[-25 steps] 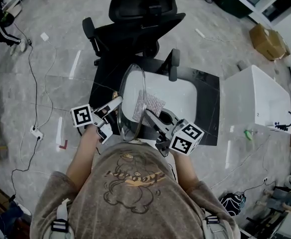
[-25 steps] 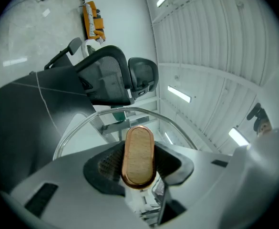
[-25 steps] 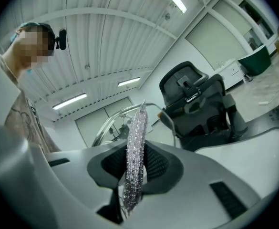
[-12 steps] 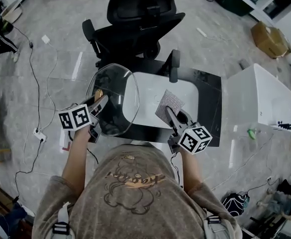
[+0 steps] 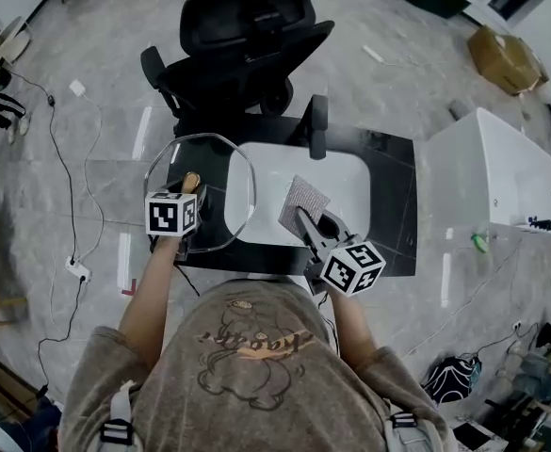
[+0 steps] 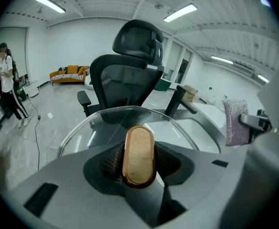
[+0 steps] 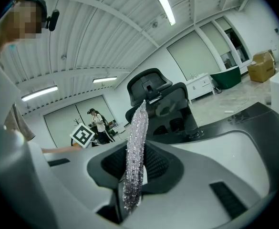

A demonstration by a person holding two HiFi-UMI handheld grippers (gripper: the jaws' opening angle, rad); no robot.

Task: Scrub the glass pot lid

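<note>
Here there is one glass pot lid (image 5: 220, 172), one sparkly scrub cloth (image 5: 303, 202) and two grippers. The left gripper (image 6: 138, 160) is clamped on the lid's wooden knob (image 6: 139, 154) and holds the lid by the left end of one white basin (image 5: 346, 172). The right gripper (image 7: 132, 175) pinches the cloth over the basin. One black office chair (image 5: 242, 40) stands behind the black table (image 5: 395, 196).

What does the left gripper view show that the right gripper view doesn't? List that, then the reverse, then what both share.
Only the left gripper view: the glass lid, its wooden knob clamped in the left claw, and an orange sofa by the far wall.
Only the right gripper view: the left claw's marker cube, and the right claw shut on the scrub cloth, seen edge-on.
Both: the black office chair and the scrub cloth, which the left gripper view sees flat-on at its right.
</note>
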